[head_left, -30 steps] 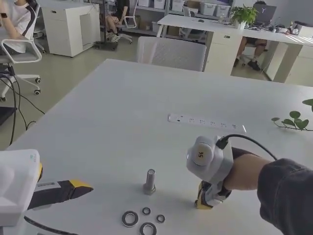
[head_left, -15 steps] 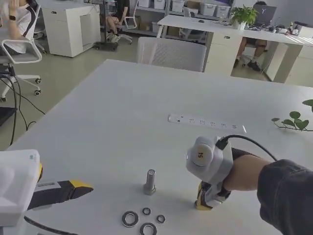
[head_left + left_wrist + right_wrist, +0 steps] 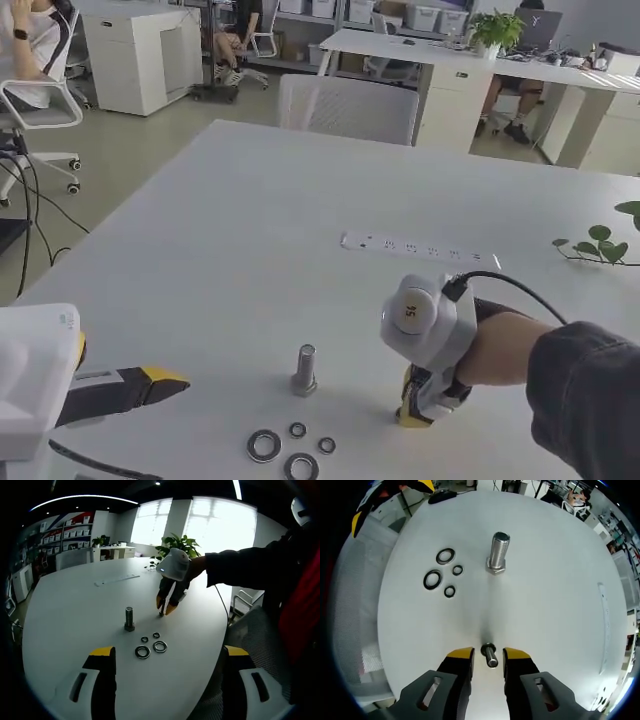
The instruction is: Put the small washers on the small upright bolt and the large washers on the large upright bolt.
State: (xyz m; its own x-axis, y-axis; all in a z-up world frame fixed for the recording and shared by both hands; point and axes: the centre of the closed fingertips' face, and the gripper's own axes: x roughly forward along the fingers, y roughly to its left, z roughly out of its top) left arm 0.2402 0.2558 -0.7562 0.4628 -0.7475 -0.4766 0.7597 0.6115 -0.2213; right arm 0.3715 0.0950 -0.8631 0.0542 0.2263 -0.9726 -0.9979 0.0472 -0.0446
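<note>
The large bolt stands upright on the white table. Just in front of it lie two large washers and two small washers. The small bolt stands upright to the right of the large one. My right gripper points down over it, open a little, one jaw on each side with narrow gaps. My left gripper hovers at the near left, wide open and holding nothing.
A white power strip lies farther back on the table. A plant sprig reaches in at the right edge. Beyond the table's far edge stand a chair, desks and seated people.
</note>
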